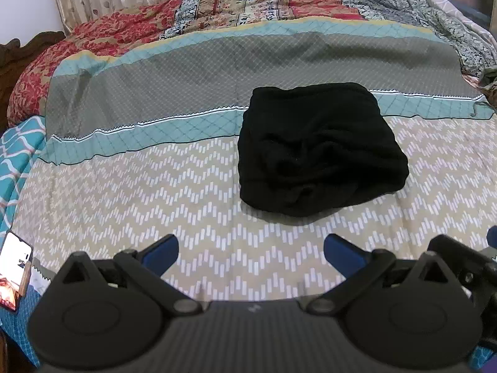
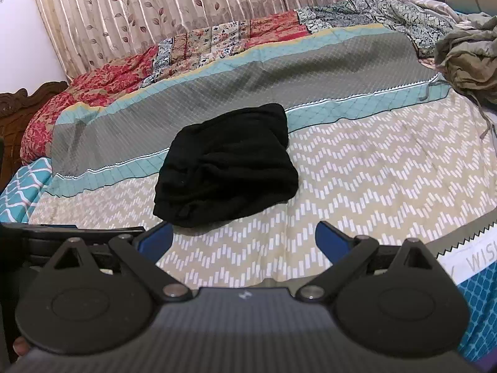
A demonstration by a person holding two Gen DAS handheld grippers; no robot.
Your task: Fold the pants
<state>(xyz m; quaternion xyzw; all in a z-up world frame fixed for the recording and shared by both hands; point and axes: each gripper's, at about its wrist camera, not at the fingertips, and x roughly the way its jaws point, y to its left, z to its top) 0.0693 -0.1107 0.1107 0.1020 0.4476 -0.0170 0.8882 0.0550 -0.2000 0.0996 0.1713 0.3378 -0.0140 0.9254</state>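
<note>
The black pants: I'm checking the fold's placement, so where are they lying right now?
The black pants lie folded on the bedspread, right of centre in the left wrist view, straddling its teal stripe.

Bedsheet border (image 2: 472, 259) reads "WIS" (cut off)

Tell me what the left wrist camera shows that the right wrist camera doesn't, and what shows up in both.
Only the left wrist view shows a phone with a lit screen at the bed's near left edge. Only the right wrist view shows most of a crumpled olive-grey garment at the far right, plus printed lettering on the sheet's border. Both show the black pants folded into a compact bundle on the patterned bedsheet, the leaf-print curtain behind, and an open tool in front: left tool, right tool, neither touching the pants.
</note>
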